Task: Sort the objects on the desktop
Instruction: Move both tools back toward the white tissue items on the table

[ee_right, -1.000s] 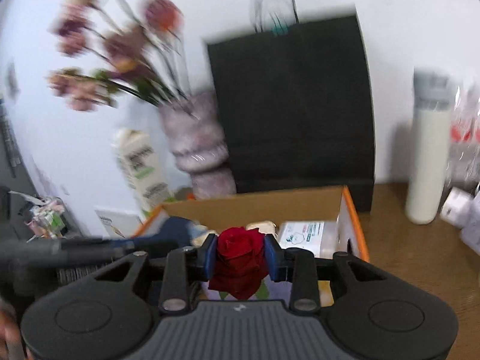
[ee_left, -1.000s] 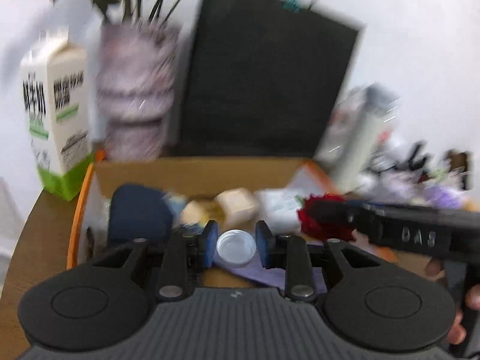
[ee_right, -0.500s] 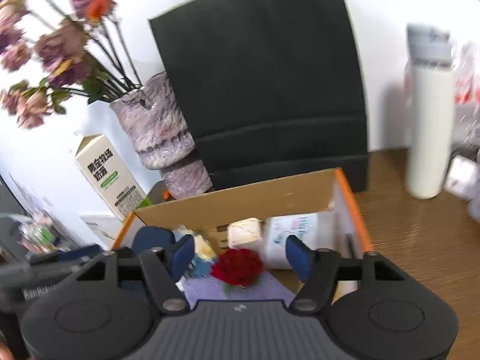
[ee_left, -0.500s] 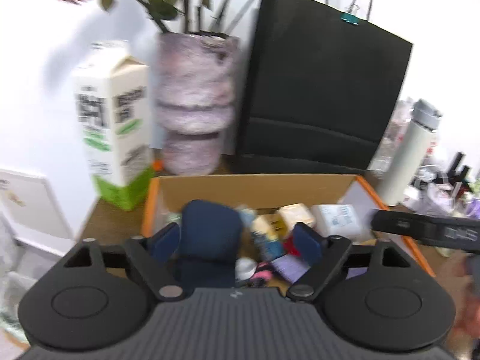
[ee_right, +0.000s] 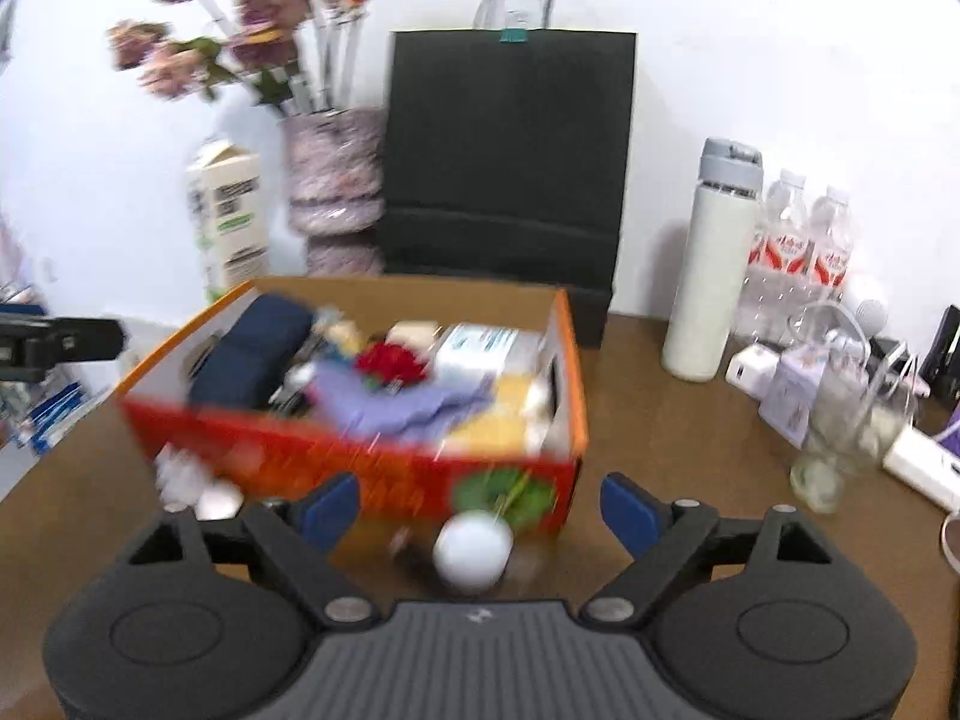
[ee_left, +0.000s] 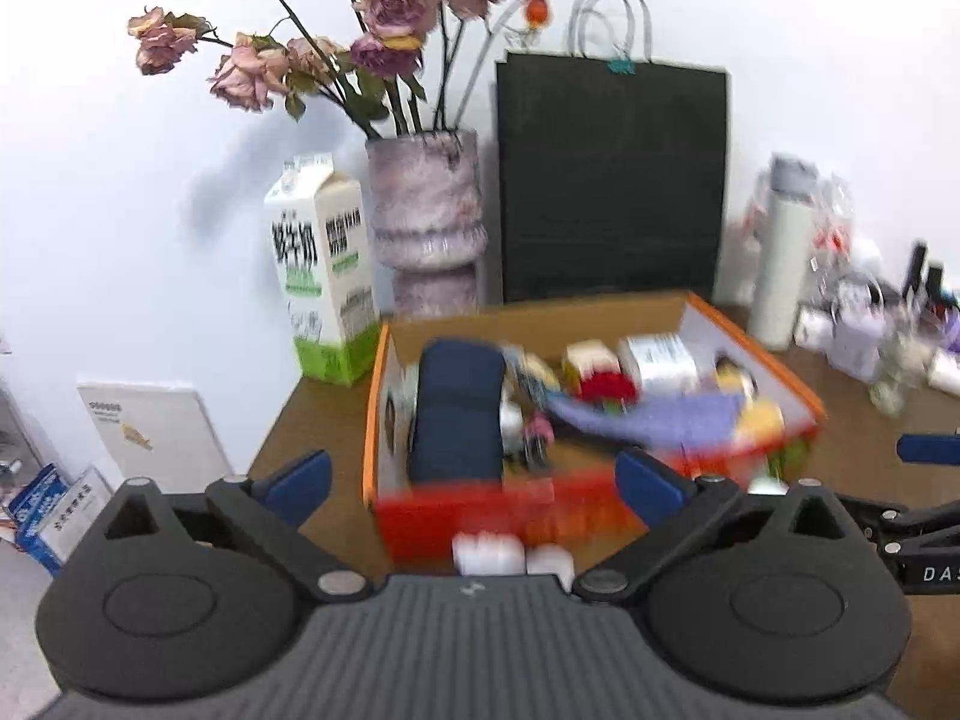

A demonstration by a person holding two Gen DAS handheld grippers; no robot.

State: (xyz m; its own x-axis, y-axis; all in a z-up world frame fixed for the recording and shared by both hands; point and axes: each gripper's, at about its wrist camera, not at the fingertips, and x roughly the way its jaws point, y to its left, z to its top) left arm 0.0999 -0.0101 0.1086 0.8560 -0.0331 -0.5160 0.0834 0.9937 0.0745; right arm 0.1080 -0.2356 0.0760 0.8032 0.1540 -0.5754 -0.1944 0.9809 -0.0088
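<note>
We find both the left tool (ee_left: 474,480) and right tool (ee_right: 480,504) empty with jaws opening, while the red fabric rose (ee_right: 389,363) lies inside the orange cardboard box (ee_right: 564,354) on the brown wooden worktop (ee_right: 690,450).

Both wrist views look forward and slightly down from just before the near side of the orange box (ee_left: 384,414) on the surface (ee_right: 690,438), facing the far wall. The left view sits further left; both share the box, vase (ee_left: 423,210) and black bag (ee_right: 510,162).
</note>
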